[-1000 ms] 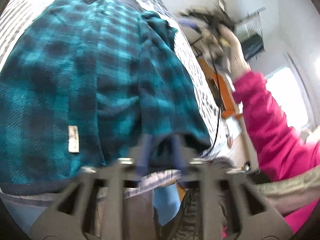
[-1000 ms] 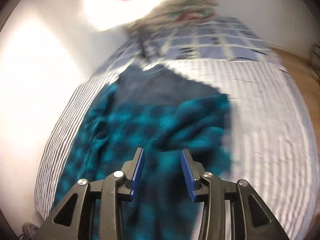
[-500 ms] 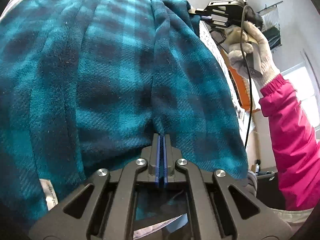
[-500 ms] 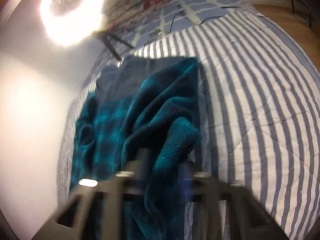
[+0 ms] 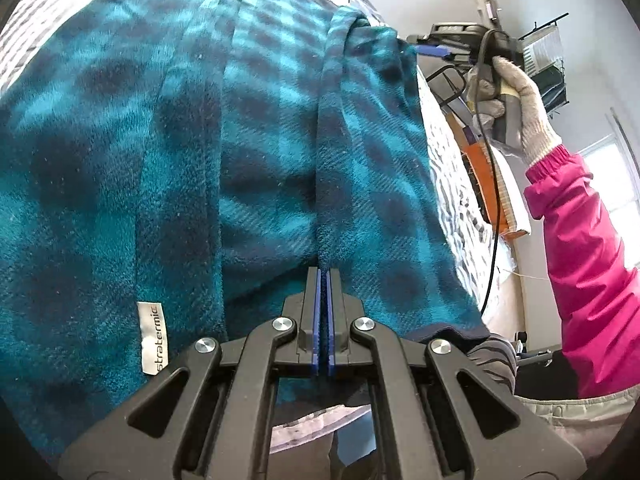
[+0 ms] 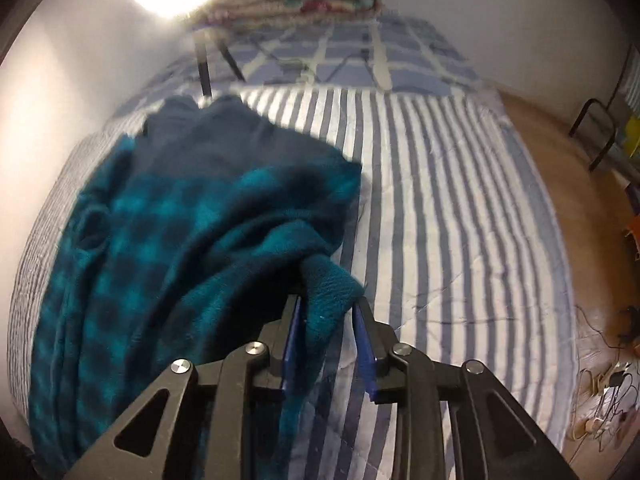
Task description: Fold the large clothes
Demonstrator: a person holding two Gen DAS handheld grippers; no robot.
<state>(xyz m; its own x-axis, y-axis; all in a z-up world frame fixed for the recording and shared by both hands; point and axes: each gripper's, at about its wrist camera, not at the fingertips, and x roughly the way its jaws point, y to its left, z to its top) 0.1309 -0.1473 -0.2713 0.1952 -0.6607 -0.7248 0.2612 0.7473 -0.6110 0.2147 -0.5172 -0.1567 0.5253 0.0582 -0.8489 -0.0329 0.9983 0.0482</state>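
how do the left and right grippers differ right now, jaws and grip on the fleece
The left gripper has its jaws pressed together, pinching the fleece edge. The right gripper has its jaws opening, with a bunched fold of fleece loose between them. Both have blue pads and point down at the striped bed.

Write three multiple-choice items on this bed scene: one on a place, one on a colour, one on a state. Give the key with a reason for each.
1. Where does the teal checked garment lie?
A. On the wooden floor
B. On the striped bedcover
C. On the folded pile at the head of the bed

2. What colour is the sleeve of the arm holding the right gripper?
A. Pink
B. Yellow
C. Grey

3. How does the left gripper stand?
A. Wide open above the cloth
B. Shut on a white label
C. Shut on an edge of the garment

Key: 1 B, the fleece is spread over the blue and white stripes. 2 A, the left wrist view shows a bright pink cuff behind a pale glove. 3 C, its blue pads meet with a fold of fleece running into them.
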